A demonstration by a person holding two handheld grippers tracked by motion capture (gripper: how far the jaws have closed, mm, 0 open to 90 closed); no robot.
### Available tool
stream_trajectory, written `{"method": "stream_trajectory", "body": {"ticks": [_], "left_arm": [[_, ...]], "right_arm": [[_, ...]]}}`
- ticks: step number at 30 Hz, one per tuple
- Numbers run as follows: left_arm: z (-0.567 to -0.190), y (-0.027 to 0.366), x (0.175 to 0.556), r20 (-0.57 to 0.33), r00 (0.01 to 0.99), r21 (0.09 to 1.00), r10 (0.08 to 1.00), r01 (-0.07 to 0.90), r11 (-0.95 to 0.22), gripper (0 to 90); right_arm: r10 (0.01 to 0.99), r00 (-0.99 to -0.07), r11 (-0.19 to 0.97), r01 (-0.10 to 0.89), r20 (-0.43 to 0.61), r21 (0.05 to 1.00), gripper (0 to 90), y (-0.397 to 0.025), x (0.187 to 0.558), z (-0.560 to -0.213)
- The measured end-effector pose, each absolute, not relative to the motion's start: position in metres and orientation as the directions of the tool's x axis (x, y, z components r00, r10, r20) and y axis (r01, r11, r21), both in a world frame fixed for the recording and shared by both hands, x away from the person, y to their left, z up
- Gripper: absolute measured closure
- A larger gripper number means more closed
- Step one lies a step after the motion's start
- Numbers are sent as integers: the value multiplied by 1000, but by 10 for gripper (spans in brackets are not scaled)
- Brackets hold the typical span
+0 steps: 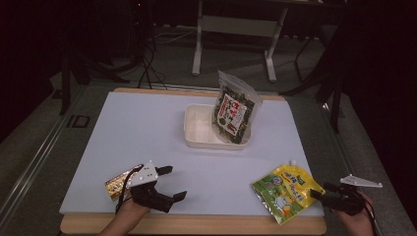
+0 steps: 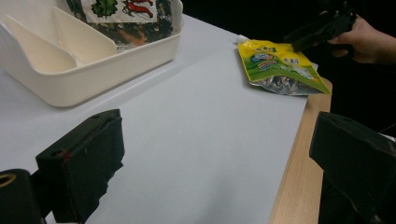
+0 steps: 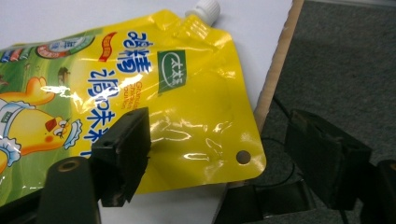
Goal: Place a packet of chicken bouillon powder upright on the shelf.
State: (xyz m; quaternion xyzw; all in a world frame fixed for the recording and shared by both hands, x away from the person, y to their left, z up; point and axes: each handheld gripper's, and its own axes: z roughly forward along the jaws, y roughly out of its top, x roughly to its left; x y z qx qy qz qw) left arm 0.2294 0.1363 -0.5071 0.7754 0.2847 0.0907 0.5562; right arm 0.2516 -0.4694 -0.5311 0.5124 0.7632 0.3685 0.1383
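Down at the near edge of the table (image 1: 147,132), the left gripper (image 1: 169,183) hovers with its jaws spread wide and nothing between them. Just behind it, on its outer side, lies a small gold packet (image 1: 117,185), partly hidden by the gripper's body. Ahead of this gripper and to its right sits a white tray (image 1: 196,135) with dividers; a seaweed bag (image 1: 235,109) stands tilted in the tray's right end, leaning back over the rim. In the left gripper view the tray (image 2: 93,70) shows at upper left, and beyond the open jaws the yellow pouch (image 2: 280,67) lies near the wooden table edge.

The right gripper (image 1: 319,192) is at the near right corner, jaws apart, one jaw over the pouch (image 1: 285,189) and the other out past the table edge. In the right gripper view the pouch (image 3: 187,93) lies flat with its white cap (image 3: 204,10) pointing away from the gripper; the left jaw sits over the pouch's near edge, though whether it touches cannot be told.
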Motion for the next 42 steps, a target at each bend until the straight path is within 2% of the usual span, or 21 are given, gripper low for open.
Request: {"method": "stream_trajectory", "body": {"ticks": [11, 16, 25, 33, 34, 37, 42], "left_arm": [[-507, 136, 229, -174, 821, 914, 544, 340, -221, 35], [-507, 136, 230, -171, 821, 913, 545, 340, -227, 35], [-509, 134, 230, -170, 823, 908, 542, 344, -238, 35], [-508, 134, 230, -169, 824, 908, 541, 344, -240, 35], [-508, 134, 230, -169, 824, 908, 541, 344, -240, 35], [-509, 134, 230, -168, 825, 907, 540, 345, -244, 35], [-509, 133, 230, -168, 824, 906, 541, 345, -245, 35]], "right_arm": [[887, -410, 184, 736, 213, 651, 195, -474, 257, -539], [891, -396, 170, 745, 223, 645, 165, -478, 258, -542], [870, -404, 138, 750, 283, 647, 162, -480, 257, -540], [836, -446, 157, 751, 318, 641, 242, -472, 259, -539], [837, -450, 161, 746, 311, 646, 242, -470, 259, -538], [856, -452, 195, 732, 251, 652, 324, -467, 258, -530], [859, -446, 184, 727, 251, 662, 374, -467, 255, -521]]}}
